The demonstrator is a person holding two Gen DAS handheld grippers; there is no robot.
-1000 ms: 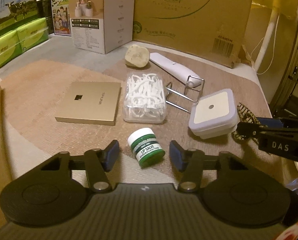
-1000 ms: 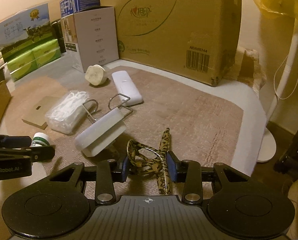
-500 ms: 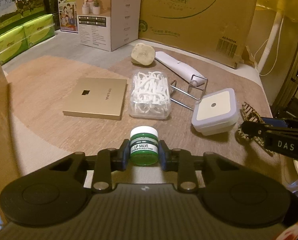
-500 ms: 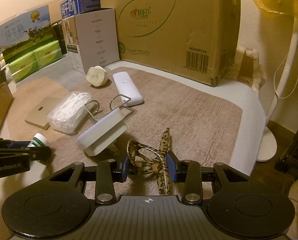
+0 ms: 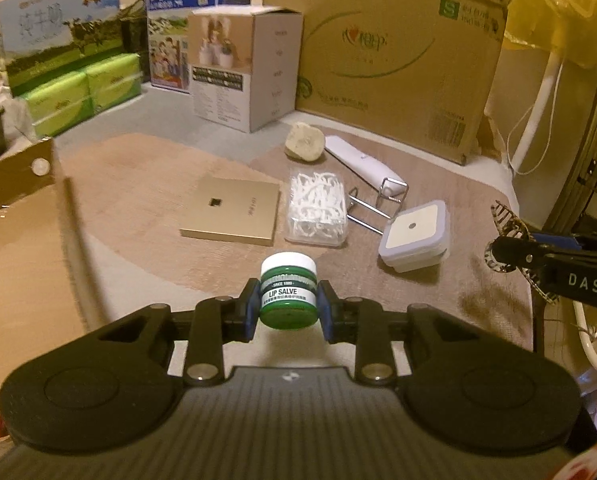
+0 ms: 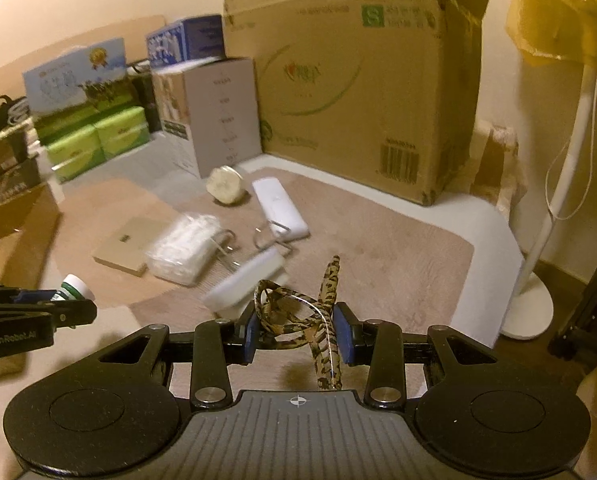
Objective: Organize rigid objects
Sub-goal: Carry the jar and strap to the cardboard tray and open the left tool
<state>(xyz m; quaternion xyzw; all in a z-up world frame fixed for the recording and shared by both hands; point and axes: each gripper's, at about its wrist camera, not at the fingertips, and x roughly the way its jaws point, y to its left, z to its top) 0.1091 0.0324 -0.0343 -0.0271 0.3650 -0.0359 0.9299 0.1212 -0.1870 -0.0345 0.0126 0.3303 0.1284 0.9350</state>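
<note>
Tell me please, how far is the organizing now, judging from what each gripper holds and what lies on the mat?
Nothing looks sorted yet. In hand: the left gripper is shut on the lip salve jar, and the right gripper on the leopard-print glasses. Left on the mat: the gold box, the floss pick box, the white square container, the wire clip, the white device and the beige lump.

Big brown cardboard box [image 5: 386, 60] stands at the back w/ barcode on its lower right. Smaller grey-white product box [image 5: 244, 72] just left of it, flaps open. Behind that, blue milk carton [image 5: 196, 12]; further left a 2nd milk carton [image 5: 58, 40] sits on green tissue packs [image 5: 82, 92]. White fan pole [image 6: 558, 184] on round base at right, cord hanging alongside. Yellow plastic cover [image 6: 566, 12] above it.
</note>
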